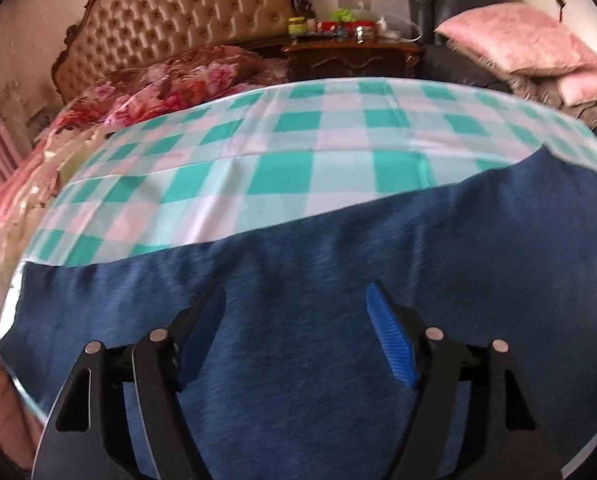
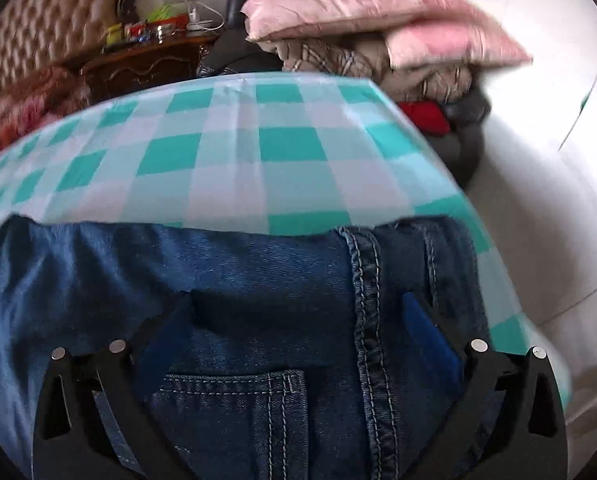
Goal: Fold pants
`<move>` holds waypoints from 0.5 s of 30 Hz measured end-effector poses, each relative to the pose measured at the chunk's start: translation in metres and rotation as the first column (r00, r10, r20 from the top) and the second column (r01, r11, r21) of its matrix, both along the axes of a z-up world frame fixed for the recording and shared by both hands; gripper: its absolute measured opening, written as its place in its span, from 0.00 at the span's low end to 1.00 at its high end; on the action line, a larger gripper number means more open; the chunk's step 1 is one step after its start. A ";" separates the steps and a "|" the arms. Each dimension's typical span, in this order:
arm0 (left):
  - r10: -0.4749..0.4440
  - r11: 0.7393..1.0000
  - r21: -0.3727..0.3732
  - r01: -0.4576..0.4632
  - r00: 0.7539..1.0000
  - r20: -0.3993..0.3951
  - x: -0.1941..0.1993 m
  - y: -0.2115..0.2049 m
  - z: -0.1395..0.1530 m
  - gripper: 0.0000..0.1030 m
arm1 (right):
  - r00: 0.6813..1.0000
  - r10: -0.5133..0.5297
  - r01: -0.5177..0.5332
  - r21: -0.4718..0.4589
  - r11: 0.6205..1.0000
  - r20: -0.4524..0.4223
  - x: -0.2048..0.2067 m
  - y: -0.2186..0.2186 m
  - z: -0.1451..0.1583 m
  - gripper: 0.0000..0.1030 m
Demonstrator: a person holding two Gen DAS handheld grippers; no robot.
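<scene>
Both grippers hang released over the pants (image 2: 258, 280) on the checked counter (image 1: 258, 152). The left gripper (image 1: 294, 312) and right gripper (image 2: 298, 316) seem poised to pinch cloth for folding.

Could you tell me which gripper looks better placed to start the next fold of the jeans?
Probably the right gripper: open over the jeans at the seam and pocket, near their edge. The left gripper, also open, hovers over plain mid-fabric.

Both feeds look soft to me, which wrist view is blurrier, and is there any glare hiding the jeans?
Right wrist view: motion smear on the pink pillows and checkered cloth; stitching on the jeans stays crisp. Left wrist view: jeans softly streaked, headboard sharper. No glare on the denim in either; fisheye bends the table edge in both.
</scene>
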State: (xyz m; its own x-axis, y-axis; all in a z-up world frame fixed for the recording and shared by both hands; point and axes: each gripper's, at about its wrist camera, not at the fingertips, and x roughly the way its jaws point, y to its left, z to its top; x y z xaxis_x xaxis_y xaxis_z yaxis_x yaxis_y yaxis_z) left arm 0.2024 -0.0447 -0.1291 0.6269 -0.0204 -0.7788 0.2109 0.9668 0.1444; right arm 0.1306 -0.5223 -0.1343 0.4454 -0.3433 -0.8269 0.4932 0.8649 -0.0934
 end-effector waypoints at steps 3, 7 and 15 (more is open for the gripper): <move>0.010 1.000 0.016 -0.010 1.000 -0.008 -0.005 0.003 0.000 0.63 | 1.000 0.010 -0.010 -0.037 0.999 -0.003 0.002 0.007 0.002 0.96; 0.034 0.999 0.006 -0.034 0.999 -0.010 -0.010 0.008 0.002 0.59 | 0.998 -0.009 0.014 -0.089 0.996 0.058 -0.008 0.017 0.024 0.90; 0.071 0.997 -0.040 -0.072 0.997 -0.014 -0.037 0.017 0.008 0.58 | 0.924 0.324 -0.317 -0.065 0.946 0.202 -0.030 0.150 0.087 0.90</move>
State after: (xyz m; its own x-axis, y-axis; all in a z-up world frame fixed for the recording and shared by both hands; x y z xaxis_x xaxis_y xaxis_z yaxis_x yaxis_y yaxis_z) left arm 0.1657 -0.0275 -0.1209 0.6181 -0.0073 -0.7860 0.1424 0.9844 0.1029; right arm 0.1009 -0.3719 -0.0470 0.6957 -0.1775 -0.6960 0.2016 0.9783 -0.0480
